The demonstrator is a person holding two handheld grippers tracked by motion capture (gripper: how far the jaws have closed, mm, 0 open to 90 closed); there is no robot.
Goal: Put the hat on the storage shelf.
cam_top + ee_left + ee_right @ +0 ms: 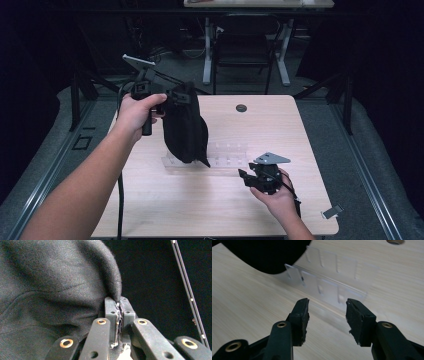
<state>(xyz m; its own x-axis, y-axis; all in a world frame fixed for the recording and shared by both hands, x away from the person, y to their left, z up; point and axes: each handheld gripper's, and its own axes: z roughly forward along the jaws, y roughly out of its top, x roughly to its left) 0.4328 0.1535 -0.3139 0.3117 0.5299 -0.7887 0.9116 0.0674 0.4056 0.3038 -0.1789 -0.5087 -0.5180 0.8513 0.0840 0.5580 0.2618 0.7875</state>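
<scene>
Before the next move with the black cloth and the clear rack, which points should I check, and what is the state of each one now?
1. Left gripper shut on the black cloth: ok, a fold is pinched between the pads.
2. Cloth lifted off the table: cannot tell; it hangs down over the clear rack, and its lowest tip may touch.
3. Right gripper free: ok, the jaws stand apart with nothing between them.
4. Right gripper aimed at the rack: ok, the rack lies just ahead of the jaws in the right gripper view.
5. Rack fully visible: not ok, the cloth covers its left end.
</scene>
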